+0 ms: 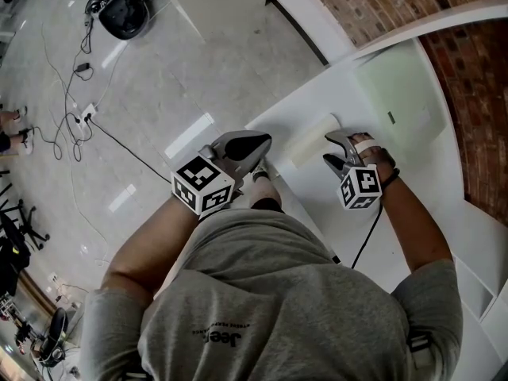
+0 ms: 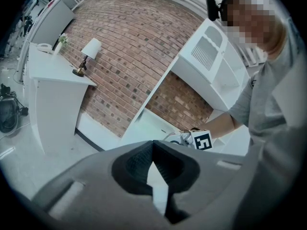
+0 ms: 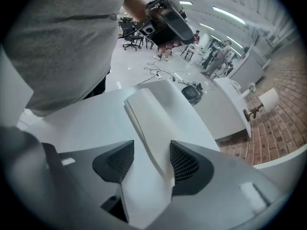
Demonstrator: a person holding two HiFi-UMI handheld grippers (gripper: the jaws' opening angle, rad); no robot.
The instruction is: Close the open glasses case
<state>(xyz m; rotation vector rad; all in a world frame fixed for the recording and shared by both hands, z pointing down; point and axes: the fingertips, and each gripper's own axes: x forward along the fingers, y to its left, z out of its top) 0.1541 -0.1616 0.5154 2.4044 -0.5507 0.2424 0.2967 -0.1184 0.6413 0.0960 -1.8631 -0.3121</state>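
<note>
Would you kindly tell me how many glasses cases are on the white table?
1. The white glasses case lies on the white table, between the open jaws of the right hand-held gripper. The person's body may hide others.

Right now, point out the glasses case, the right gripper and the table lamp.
glasses case point(image 3: 152, 121): right gripper view, white upper face between the jaws.
right gripper point(image 1: 329, 148): head view, midway between its fingertips.
table lamp point(image 2: 92, 47): left gripper view, white shade.
</note>
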